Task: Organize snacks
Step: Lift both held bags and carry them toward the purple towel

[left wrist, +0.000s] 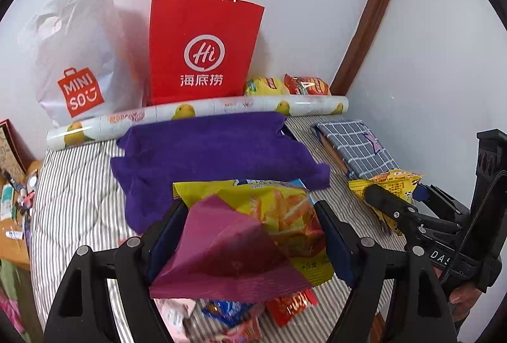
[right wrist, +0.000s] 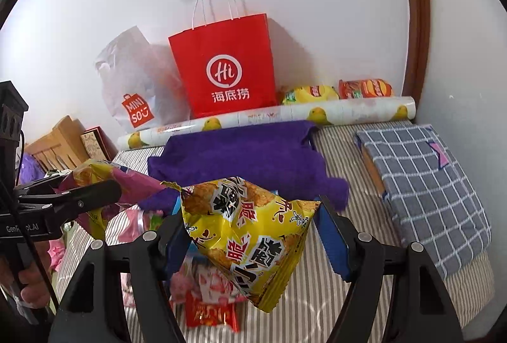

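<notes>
My left gripper (left wrist: 248,210) is shut on a puffy yellow and magenta snack bag (left wrist: 272,216), held above the bed. My right gripper (right wrist: 250,210) is shut on a yellow snack bag with black characters (right wrist: 253,232), also lifted. Each gripper shows in the other's view: the right one (left wrist: 380,200) at the right edge, the left one (right wrist: 95,187) at the left edge. Below them lies a pile of loose snack packs (left wrist: 228,311) (right wrist: 209,286). A red paper bag (left wrist: 202,48) (right wrist: 225,67) stands upright against the wall, with a white plastic bag (left wrist: 79,64) (right wrist: 133,83) beside it.
A purple towel (left wrist: 215,146) (right wrist: 247,156) lies on the striped bedding (left wrist: 79,184). Behind it a printed roll (left wrist: 196,111) lies along the wall, with a yellow pack (left wrist: 263,86) and a red pack (left wrist: 305,84) beyond it. A checked cloth bundle (right wrist: 424,178) lies at the right.
</notes>
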